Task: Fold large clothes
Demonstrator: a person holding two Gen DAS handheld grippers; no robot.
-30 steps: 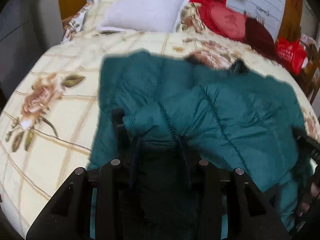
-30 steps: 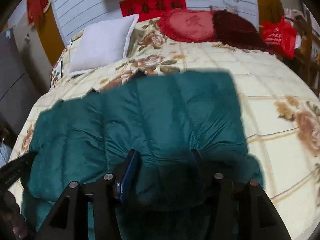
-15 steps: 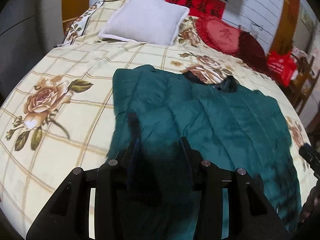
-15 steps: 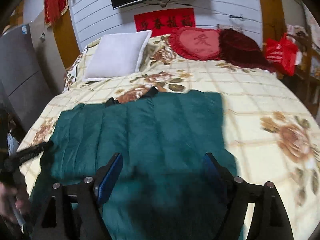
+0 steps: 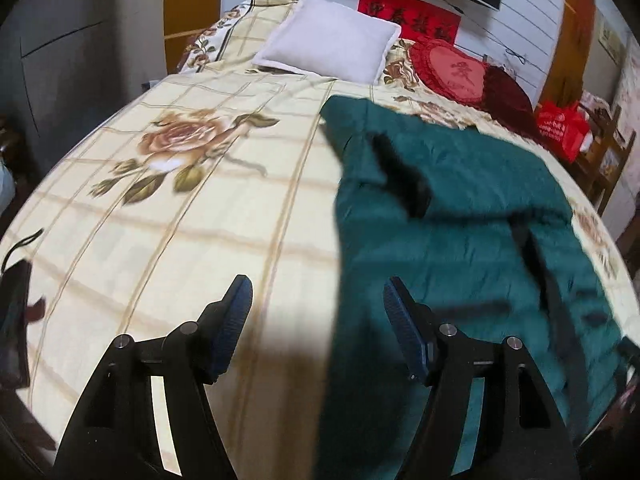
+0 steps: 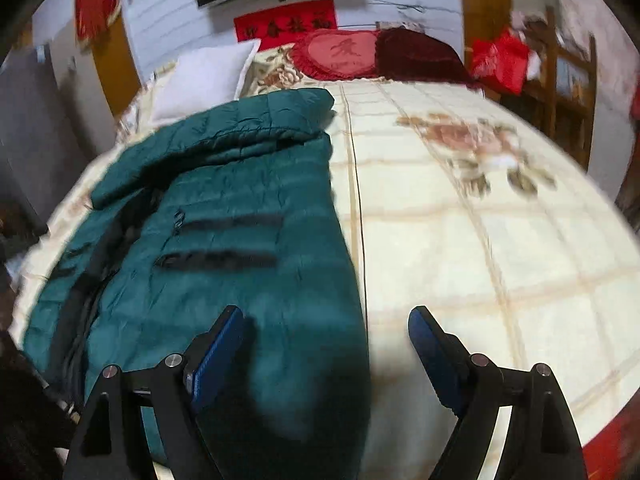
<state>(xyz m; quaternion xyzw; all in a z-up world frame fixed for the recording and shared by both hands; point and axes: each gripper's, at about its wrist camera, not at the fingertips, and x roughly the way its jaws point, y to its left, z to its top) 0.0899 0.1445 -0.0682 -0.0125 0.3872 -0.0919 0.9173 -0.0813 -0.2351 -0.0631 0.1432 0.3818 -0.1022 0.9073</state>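
Observation:
A dark green quilted down jacket lies spread on the bed, with black pocket strips and a black zipper band showing. In the left wrist view my left gripper hovers over the jacket's left edge, its jaws opening, nothing between the blue pads. In the right wrist view the same jacket fills the left half, one part folded over at the far end. My right gripper stands open above the jacket's right edge and holds nothing.
The bed has a cream floral plaid cover. At its head lie a white pillow, a red heart cushion and a dark red cushion. A red bag and wooden furniture stand at the right.
Both grippers let go of the green jacket and opened. The left one swung out to the jacket's left edge, the right one to its right edge.

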